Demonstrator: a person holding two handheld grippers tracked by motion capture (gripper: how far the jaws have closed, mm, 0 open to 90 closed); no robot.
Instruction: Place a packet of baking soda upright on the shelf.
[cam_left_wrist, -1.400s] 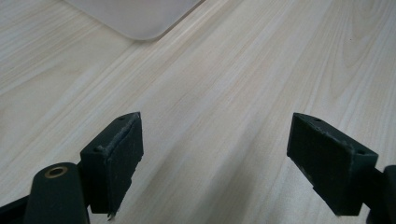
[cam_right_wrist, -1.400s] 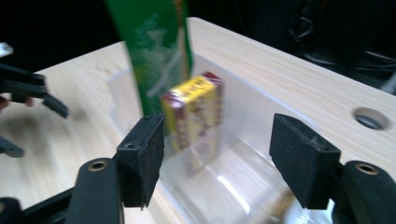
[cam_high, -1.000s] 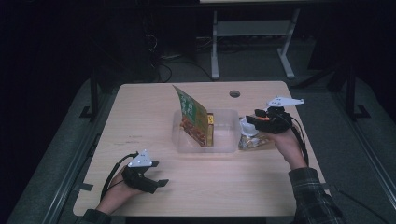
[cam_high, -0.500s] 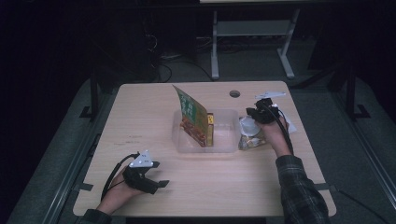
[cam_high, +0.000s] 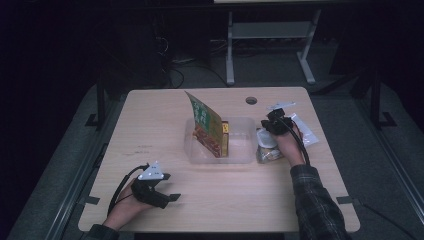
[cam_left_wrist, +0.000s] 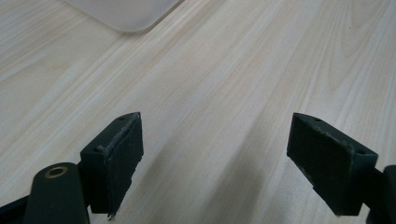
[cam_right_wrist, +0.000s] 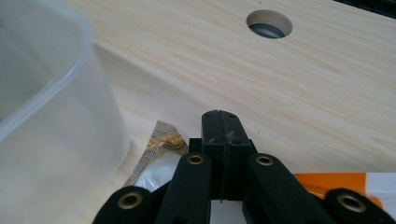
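While the left claw (cam_high: 172, 197) gapes, the right claw (cam_right_wrist: 219, 123) is clenched above two packets (cam_high: 267, 145).

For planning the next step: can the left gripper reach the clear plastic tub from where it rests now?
Probably yes. The left gripper rests open on the table, and bare wood lies between it and the clear tub; nothing blocks that path.
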